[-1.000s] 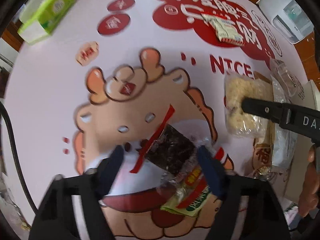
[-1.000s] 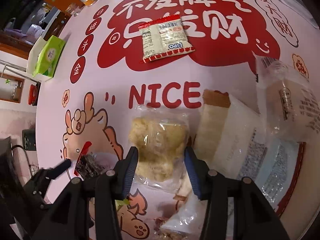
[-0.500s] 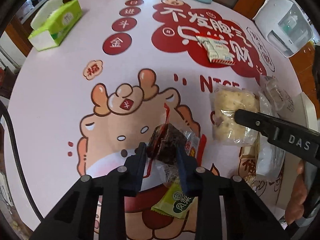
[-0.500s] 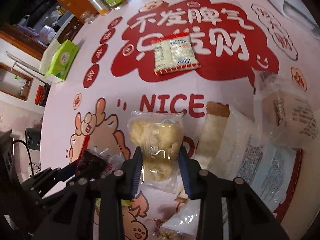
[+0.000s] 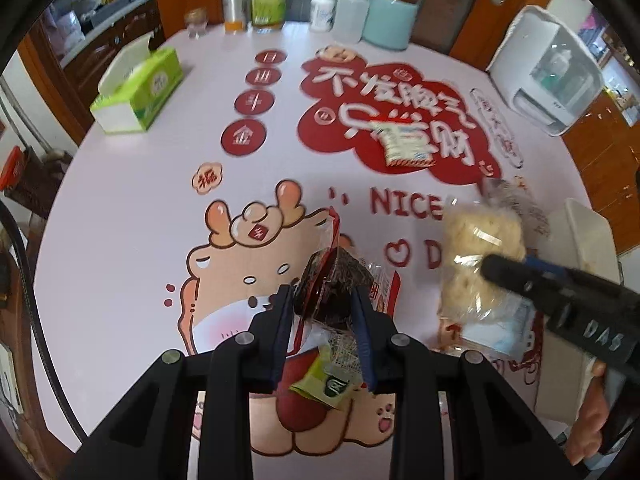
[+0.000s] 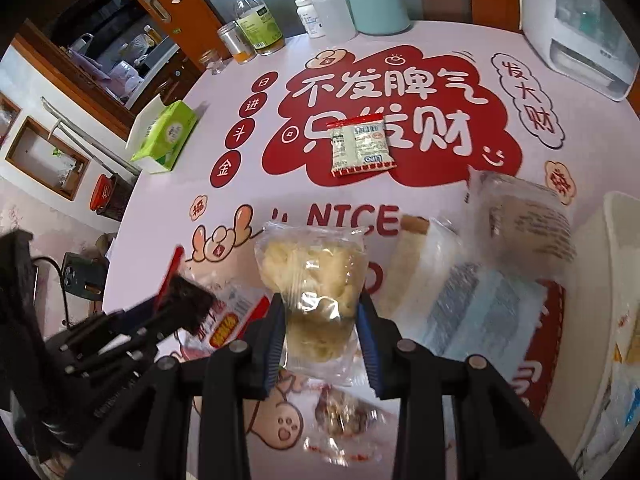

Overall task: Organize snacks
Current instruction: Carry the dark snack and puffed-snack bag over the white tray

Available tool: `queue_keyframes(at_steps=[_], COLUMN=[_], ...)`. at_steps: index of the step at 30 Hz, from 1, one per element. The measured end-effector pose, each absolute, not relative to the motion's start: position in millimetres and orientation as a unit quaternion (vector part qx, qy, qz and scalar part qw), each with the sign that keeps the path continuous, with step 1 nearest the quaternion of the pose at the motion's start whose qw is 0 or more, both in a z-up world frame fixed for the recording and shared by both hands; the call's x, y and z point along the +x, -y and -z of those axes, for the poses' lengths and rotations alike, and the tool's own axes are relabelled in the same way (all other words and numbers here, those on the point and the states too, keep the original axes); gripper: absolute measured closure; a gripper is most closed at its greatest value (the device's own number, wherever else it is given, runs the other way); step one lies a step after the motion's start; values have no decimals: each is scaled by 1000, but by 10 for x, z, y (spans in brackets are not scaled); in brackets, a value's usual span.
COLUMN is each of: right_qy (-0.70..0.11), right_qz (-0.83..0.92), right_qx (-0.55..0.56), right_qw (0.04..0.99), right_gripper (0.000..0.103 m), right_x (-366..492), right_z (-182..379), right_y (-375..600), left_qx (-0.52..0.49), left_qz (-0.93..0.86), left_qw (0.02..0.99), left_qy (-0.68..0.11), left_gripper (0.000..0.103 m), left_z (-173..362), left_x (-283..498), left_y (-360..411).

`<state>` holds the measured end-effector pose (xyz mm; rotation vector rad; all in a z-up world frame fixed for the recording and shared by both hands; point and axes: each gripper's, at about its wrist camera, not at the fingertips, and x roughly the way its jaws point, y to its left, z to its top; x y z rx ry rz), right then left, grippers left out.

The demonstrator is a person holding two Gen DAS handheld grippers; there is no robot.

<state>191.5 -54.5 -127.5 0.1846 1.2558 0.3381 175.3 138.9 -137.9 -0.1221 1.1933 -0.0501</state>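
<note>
My left gripper (image 5: 322,300) is shut on a dark snack packet (image 5: 332,276) in a clear, red-edged wrapper, held off the printed tablecloth (image 5: 120,240). A green packet (image 5: 324,380) shows below its jaws. My right gripper (image 6: 320,304) is shut on a clear bag of pale yellow snack (image 6: 312,264), also lifted above the table. In the right wrist view the left gripper holds the dark snack packet (image 6: 188,296) at the lower left. A small white and red packet (image 6: 360,144) lies flat on the red cloud print.
A white bin (image 6: 620,240) stands at the right edge beside clear packets (image 6: 524,220) and a blue-white bag (image 6: 480,304). A small nut packet (image 6: 344,416) lies under the right gripper. A tissue box (image 5: 140,92), bottles (image 5: 268,4) and a white appliance (image 5: 548,68) line the far rim.
Both grippers closed on their packets and rose from the table: the left with the dark packet, the right with the pale yellow bag. More of the far table edge shows now.
</note>
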Motion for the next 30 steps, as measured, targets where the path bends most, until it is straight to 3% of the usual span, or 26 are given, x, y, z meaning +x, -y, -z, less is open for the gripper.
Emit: queue_keyframes(at_steps=[30], right_qy=[-476], right_qz=[-41], right_qx=[149], right_qw=[866], right_gripper=[68], right_x=[325], right_z=[310], right_y=[2578], left_qx=[77], left_qz=[187], left_qw=[878], left_qy=[-433], left_gripper=[76], left_z=[226], left_x=[736], left_y=[882])
